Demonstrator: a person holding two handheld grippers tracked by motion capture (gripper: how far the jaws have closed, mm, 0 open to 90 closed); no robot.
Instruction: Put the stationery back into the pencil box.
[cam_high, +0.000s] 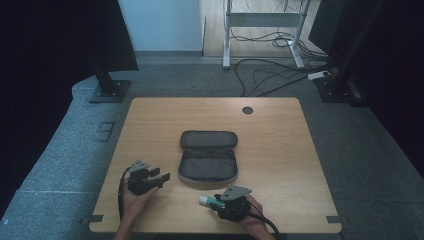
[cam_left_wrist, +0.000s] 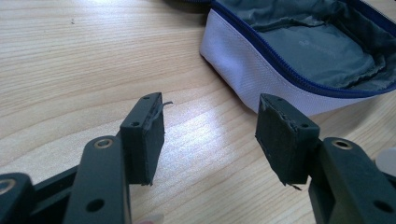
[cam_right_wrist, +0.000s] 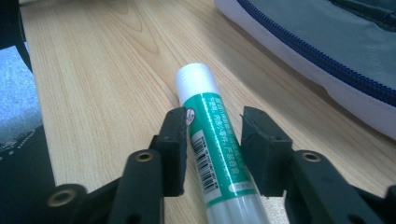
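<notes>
An open zip pouch (cam_high: 208, 157) with a grey lining, white sides and a blue zipper lies at the table's middle. My right gripper (cam_high: 218, 201) is near the front edge, just below the pouch, shut on a glue stick (cam_high: 208, 201) with a green label and white cap. In the right gripper view the glue stick (cam_right_wrist: 210, 126) runs lengthwise between the jaws of my right gripper (cam_right_wrist: 212, 135), cap pointing away, with the pouch (cam_right_wrist: 336, 42) at upper right. My left gripper (cam_high: 162, 177) is left of the pouch. It (cam_left_wrist: 210, 135) stands open and empty over bare wood, facing the pouch's (cam_left_wrist: 299, 51) near corner.
The wooden table (cam_high: 280, 150) has a round cable hole (cam_high: 247, 110) at the back. Beyond it, on the grey floor, lie cables (cam_high: 270, 75), a white desk frame (cam_high: 227, 40) and a black stand base (cam_high: 109, 90).
</notes>
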